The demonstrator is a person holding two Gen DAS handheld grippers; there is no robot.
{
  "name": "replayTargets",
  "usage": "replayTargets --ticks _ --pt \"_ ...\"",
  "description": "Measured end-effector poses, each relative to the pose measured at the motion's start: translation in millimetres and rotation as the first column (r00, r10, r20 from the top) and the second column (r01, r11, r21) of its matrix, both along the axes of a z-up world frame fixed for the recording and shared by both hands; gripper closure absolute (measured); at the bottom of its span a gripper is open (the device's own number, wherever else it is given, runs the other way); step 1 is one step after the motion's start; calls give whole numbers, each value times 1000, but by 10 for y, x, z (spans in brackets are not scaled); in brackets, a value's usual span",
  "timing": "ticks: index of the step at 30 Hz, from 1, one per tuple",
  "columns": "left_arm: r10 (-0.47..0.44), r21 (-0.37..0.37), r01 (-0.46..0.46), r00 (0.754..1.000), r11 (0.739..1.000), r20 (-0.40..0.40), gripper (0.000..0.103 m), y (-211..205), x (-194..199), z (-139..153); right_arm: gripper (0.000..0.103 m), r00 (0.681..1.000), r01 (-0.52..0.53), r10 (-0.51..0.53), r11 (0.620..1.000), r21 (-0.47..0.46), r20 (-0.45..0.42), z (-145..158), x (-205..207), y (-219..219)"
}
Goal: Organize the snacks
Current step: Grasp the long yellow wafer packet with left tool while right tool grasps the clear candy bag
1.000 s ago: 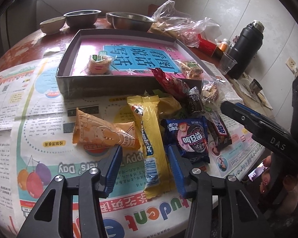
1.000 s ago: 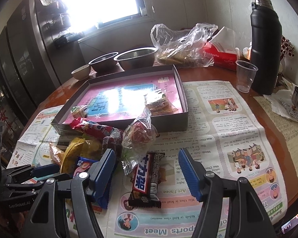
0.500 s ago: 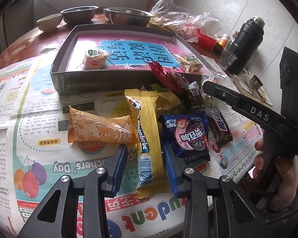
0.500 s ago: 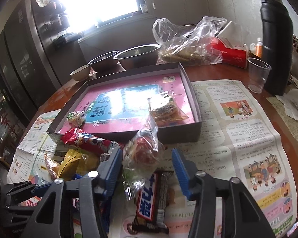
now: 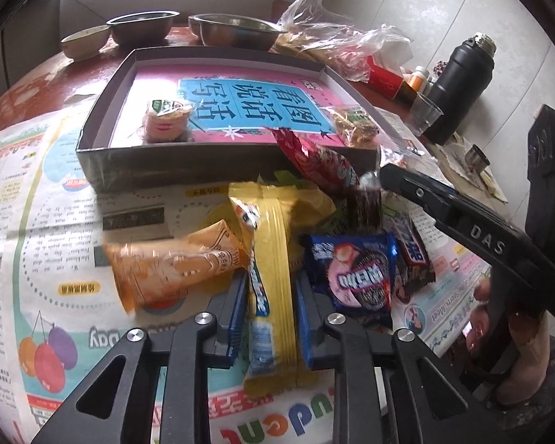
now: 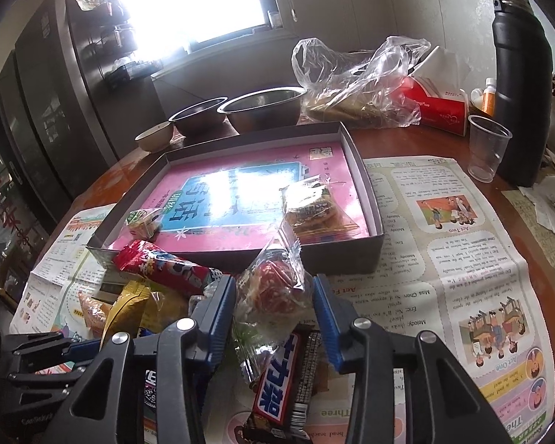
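A long yellow snack packet (image 5: 272,259) lies on the newspaper, and my left gripper (image 5: 272,314) is closing with its blue pads pressed on both sides of it. An orange packet (image 5: 174,266) and a blue cookie pack (image 5: 355,273) flank it. My right gripper (image 6: 273,314) is closing on a clear packet of red snack (image 6: 273,288), pads touching its sides, above a chocolate bar (image 6: 281,377). Behind the pile stands the grey box (image 6: 340,259) with a pink liner. It holds a small round snack (image 6: 144,220) and a cracker pack (image 6: 314,211).
A red packet (image 5: 314,162) leans on the box wall (image 5: 103,170). Behind the box are metal bowls (image 6: 262,111), a plastic bag (image 6: 355,85) and a red tissue box (image 6: 440,107). A black flask (image 6: 518,74) and a plastic cup (image 6: 486,148) stand at the right.
Both grippers' jaws have narrowed, the left onto the yellow packet, the right onto the clear packet after moving forward off the chocolate bar. The orange packet has shifted and tilted.
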State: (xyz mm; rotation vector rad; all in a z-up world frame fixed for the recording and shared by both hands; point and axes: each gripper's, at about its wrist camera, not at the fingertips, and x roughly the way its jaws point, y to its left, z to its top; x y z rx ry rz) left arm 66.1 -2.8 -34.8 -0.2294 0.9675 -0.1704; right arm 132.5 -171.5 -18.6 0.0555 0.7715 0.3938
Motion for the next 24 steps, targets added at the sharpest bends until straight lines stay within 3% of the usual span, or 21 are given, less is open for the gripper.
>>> replayTargets --ticks 7,24 --pt "-1 -26 1 1000 1000 7 88 36 18 -20 60 1000 3 -4 1000 4 5 4 5 -28" --pt "28 -9 -28 996 1000 81 89 82 -126 190 65 998 40 -42 998 48 47 103 -76 -237"
